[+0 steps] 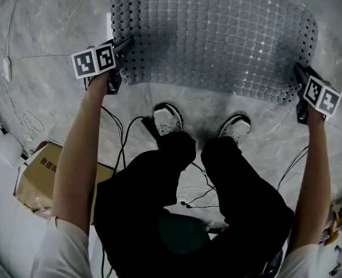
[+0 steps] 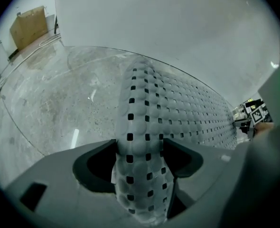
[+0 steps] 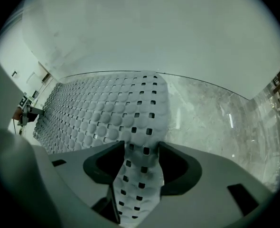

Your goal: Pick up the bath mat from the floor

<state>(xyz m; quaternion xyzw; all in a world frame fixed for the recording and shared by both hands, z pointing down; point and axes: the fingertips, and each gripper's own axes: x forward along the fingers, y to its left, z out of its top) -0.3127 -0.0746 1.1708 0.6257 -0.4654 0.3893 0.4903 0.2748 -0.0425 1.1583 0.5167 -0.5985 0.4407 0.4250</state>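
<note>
Both arms reach straight down, the left gripper (image 1: 124,45) and the right gripper (image 1: 298,71) with jaws spread wide, each loosely straddling a near corner of the bath mat (image 1: 217,33), which is spread over the floor (image 1: 43,33) just beyond the person's shoes (image 1: 168,119).

The grey marbled floor (image 1: 55,33) carries the bath mat (image 1: 217,33) spread ahead of my shoes (image 1: 168,120), loose cables (image 1: 123,146), and a cardboard box (image 1: 40,175) at my left.

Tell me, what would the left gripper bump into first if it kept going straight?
The bath mat: its folded edge already sits between the jaws of the left gripper. The floor probably comes right after.
</note>
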